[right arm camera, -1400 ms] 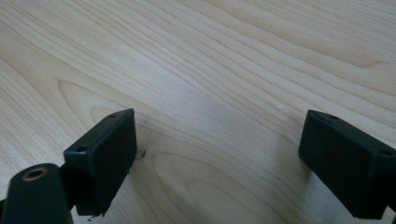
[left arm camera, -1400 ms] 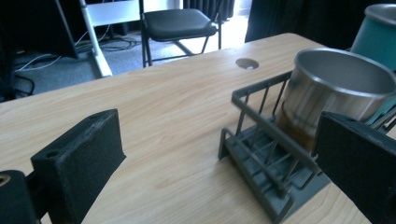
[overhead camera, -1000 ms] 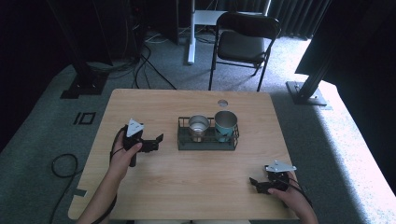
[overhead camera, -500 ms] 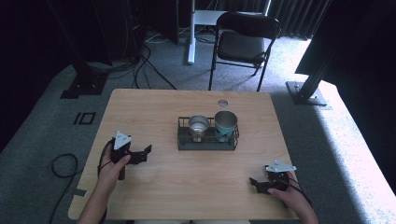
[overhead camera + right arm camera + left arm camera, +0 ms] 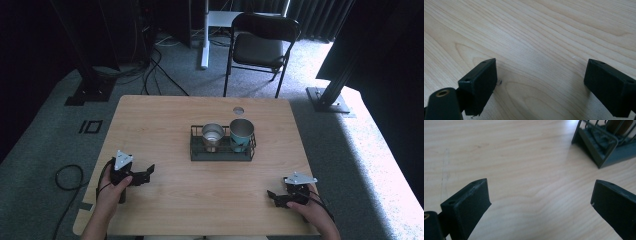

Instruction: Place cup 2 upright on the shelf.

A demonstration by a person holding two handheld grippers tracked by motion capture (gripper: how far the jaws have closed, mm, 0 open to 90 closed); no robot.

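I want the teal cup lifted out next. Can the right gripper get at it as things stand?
Probably yes: the right gripper is open and empty, bare table lies between, and the teal cup stands upright at the wire rack's right end, open from above.

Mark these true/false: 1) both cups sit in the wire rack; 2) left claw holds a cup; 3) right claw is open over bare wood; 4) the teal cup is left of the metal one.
1) True: the metal cup and teal cup stand in the wire rack.
2) False: the left claw is open and empty.
3) True: the right claw is open over the table.
4) False: the teal cup is on the right.
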